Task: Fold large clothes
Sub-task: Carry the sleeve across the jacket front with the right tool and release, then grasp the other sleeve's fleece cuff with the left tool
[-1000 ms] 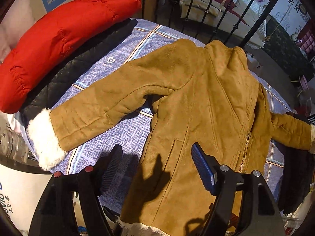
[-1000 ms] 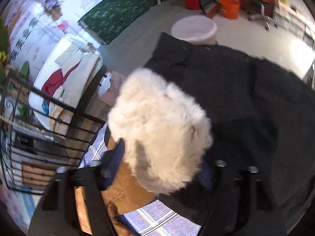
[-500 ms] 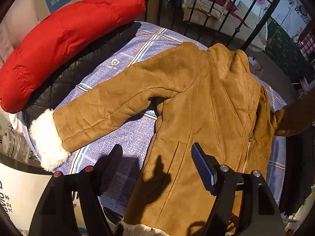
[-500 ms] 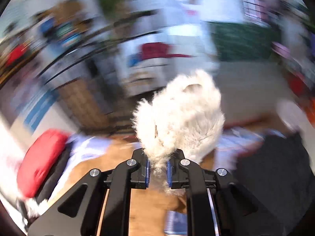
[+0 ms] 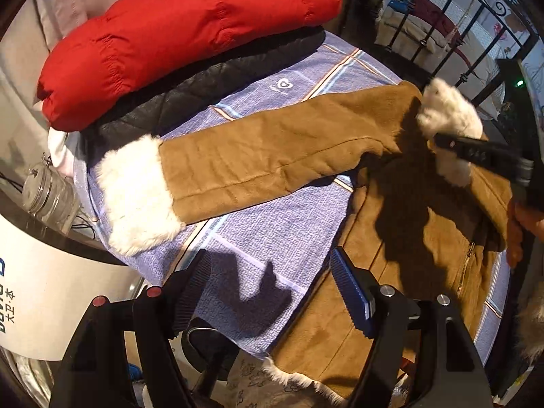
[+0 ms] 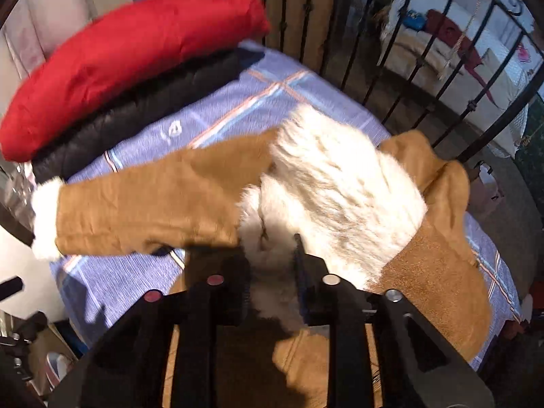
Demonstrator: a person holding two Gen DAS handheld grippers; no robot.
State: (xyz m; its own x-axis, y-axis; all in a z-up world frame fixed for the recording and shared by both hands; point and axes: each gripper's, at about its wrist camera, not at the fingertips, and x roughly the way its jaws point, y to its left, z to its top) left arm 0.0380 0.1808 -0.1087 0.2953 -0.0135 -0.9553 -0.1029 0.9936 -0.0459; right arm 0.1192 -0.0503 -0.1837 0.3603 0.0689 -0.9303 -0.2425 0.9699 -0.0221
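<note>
A tan suede coat with white fur cuffs lies on a blue checked cloth. Its left sleeve stretches out flat, ending in a fur cuff. My right gripper is shut on the other sleeve's fur cuff and holds it over the coat's chest; it also shows in the left wrist view. My left gripper is open and empty above the cloth, beside the coat's lower edge.
A red puffer jacket lies on a black quilted jacket at the far left. A glass jar stands by the table's left edge. A black iron railing runs behind.
My right gripper has carried the right sleeve's fur cuff from the far right side across onto the coat's chest. My left gripper has shifted left, off the coat body and over the cloth.
</note>
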